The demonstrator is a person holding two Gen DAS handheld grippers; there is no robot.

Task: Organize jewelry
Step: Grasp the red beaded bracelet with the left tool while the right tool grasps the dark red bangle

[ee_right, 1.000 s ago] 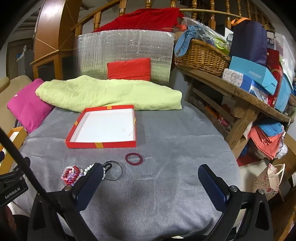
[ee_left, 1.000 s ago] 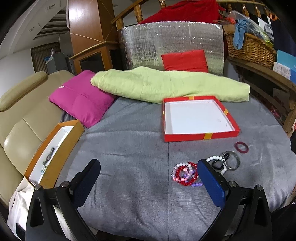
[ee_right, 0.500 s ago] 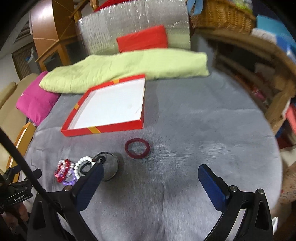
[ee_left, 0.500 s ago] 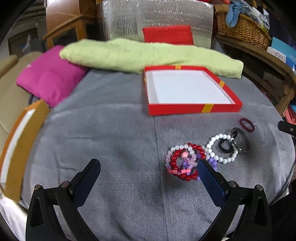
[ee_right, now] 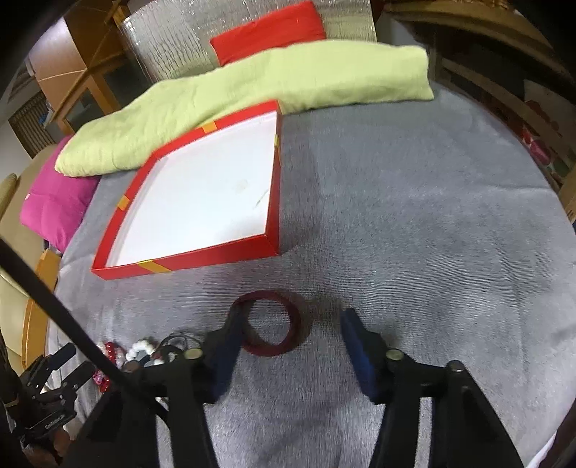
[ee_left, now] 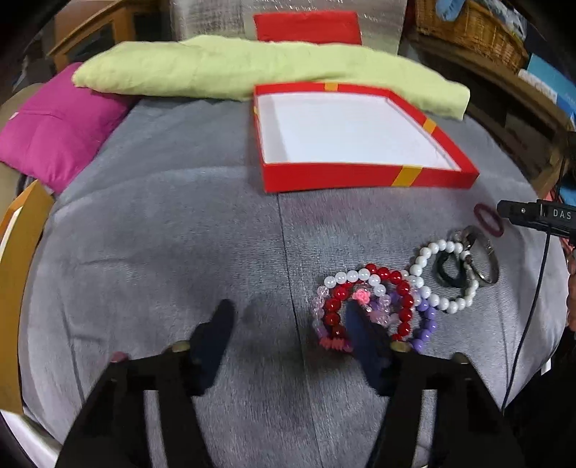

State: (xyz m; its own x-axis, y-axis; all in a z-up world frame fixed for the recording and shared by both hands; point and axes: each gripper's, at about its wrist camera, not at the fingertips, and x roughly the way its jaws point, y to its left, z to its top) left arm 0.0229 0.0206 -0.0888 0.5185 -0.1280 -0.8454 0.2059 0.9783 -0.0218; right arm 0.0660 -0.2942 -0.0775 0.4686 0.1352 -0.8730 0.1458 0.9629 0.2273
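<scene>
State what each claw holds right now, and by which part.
Nothing is held yet. Both claws are closing: the left claw by the bead bracelets, the right claw astride the red bangle.

Bracelets (ee_left: 374, 309) before box (ee_left: 363, 176), bangle (ee_right: 270, 324) perhaps right, blanket (ee_left: 252, 68) behind

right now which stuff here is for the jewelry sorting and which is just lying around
For the job: red box, beaded bracelets, white bead bracelet, metal bangle, dark red bangle.

Just lying about: green blanket, pink cushion, red cushion, wicker basket.
</scene>
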